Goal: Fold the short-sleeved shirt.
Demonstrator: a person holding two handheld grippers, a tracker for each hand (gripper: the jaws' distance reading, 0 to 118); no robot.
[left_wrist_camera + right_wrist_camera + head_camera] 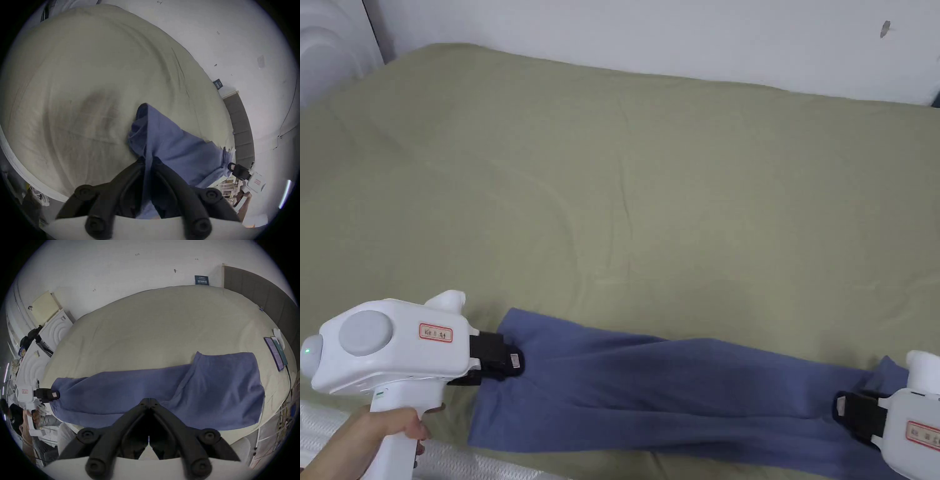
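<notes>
The blue shirt (675, 387) lies along the near edge of the bed (625, 187), already narrowed into a long band, with one end bunched at the left gripper (509, 364) and the other reaching the right gripper (850, 409).

In the left gripper view, the jaws are closed nearly together with a ridge of shirt cloth (148, 155) running up between them, so that gripper has the fabric pinched. In the right gripper view, the right gripper (148, 400) has its jaw tips meeting in front of the shirt; the cloth lies right behind them, but I cannot tell whether any of it is caught between the tips. The wider part of the shirt (227, 386) spreads flat past that gripper, away from the left gripper.

The shirt looks like soft, light knit: it drapes, sags between the two grippers and takes creases easily. It will give no resistance and will slump wherever it is not held, so a pinch through all layers near each end of the band looks the safest hold. A shallow bite on one layer may let the under layers slide out. Keeping the band lightly taut between the grippers should help the next fold land square.
</notes>
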